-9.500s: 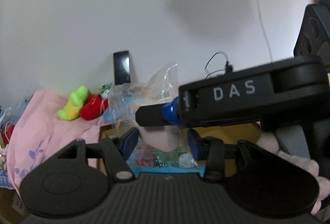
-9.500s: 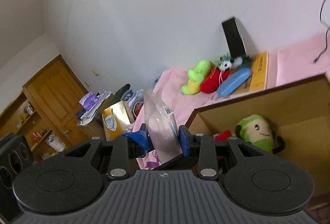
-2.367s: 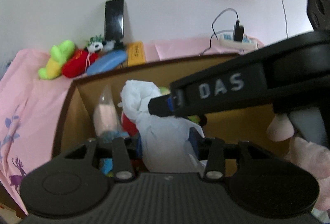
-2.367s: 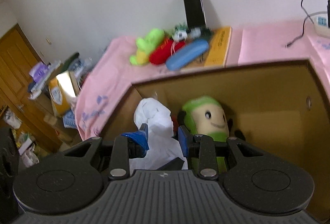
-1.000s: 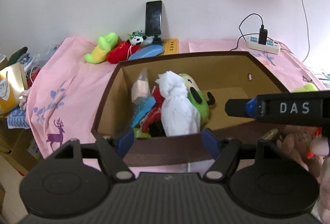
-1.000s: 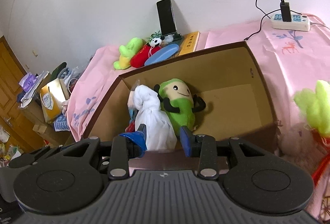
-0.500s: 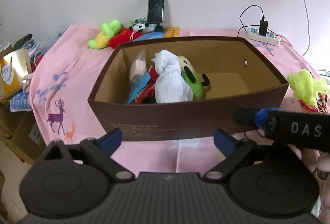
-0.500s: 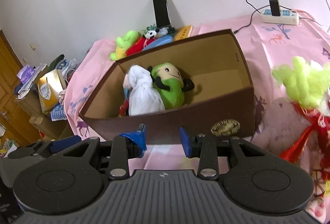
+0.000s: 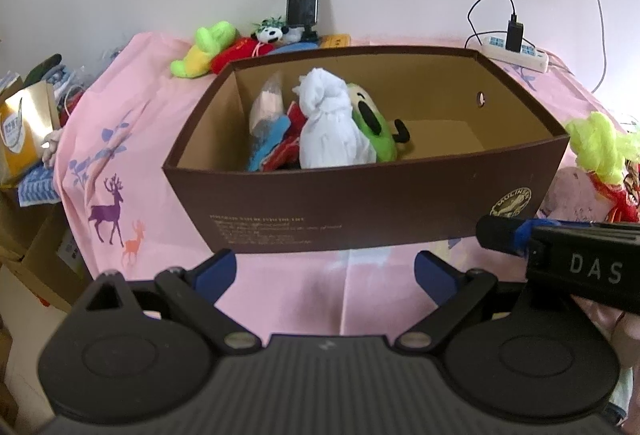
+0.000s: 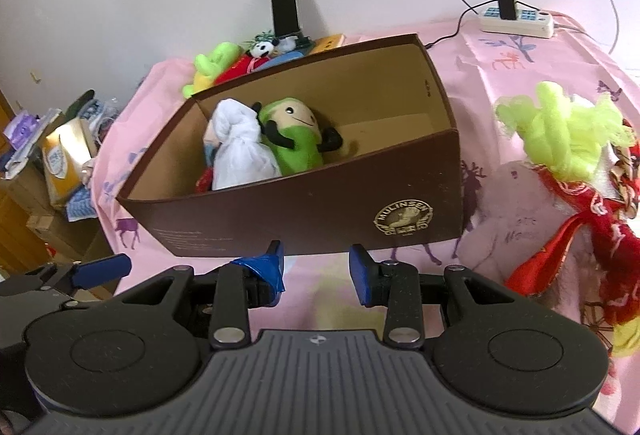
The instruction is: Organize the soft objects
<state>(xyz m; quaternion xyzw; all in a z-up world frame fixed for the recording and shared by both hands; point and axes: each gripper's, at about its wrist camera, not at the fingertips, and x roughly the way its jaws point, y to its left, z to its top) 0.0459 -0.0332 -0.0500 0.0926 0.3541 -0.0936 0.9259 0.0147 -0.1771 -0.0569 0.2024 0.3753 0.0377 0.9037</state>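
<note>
Here, the left tongs (image 9: 325, 269) stand wide and empty at the lower centre of the frame, below a brown box (image 9: 360, 207) on a pink-clothed surface (image 9: 132, 139). The right tongs (image 10: 316, 267) are narrowly parted, holding nothing. A white cloth bundle (image 9: 328, 127) lies inside the box beside a green plush doll (image 10: 296, 143).

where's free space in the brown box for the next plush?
The bare floor in the right half of the brown box, between the green plush and the right end wall. The left end is crowded: the white cloth bundle and other soft items are packed together.
</note>
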